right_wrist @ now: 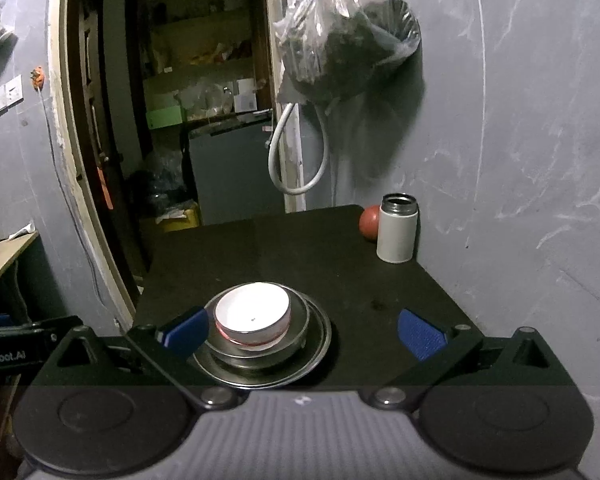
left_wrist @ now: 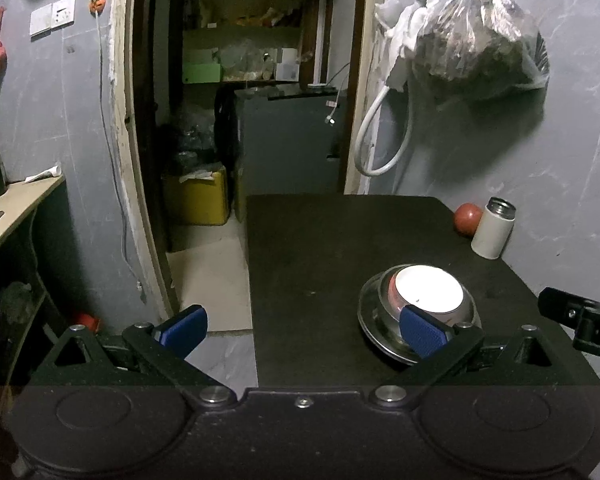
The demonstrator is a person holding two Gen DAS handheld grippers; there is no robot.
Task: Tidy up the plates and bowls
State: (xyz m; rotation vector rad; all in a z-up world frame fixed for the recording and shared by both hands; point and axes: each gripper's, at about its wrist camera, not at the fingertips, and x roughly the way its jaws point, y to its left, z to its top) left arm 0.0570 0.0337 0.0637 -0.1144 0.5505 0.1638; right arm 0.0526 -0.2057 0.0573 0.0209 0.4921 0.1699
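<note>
Dim grey walls and a dark doorway frame the matte black bench point(right_wrist: 380, 280) where you work, both pairs of tongs hovering at its near edge. Your left tongs point(left_wrist: 304, 330) stand wide open and hold nothing; one blue pad point(left_wrist: 422, 330) sits in front of the stack's near rim, and whether it touches cannot be told. Your right tongs point(right_wrist: 302, 332) are spread just as wide and equally empty, their left pad just beside the stack.

Nearest you on the bench is the task's work: a white ceramic bowl with a red band point(right_wrist: 253, 314) nested in a shallow steel bowl point(right_wrist: 300, 326), which rests on a wide flat steel plate point(right_wrist: 320, 350). The stack looks finished, though it sits close to the bench's front edge.

That is the risk, by this reading. Swing either open pad sideways and you could nudge the steel plate, which likely slides easily, toward the edge, or tip the white bowl.

Farther back, against the wall, an uncapped white cylindrical flask with a steel neck point(right_wrist: 397, 234) stands beside a red round fruit point(right_wrist: 370, 222); a careless reach could topple the flask. Beyond, a bulging clear plastic bag point(right_wrist: 348, 36) hangs on the wall.
</note>
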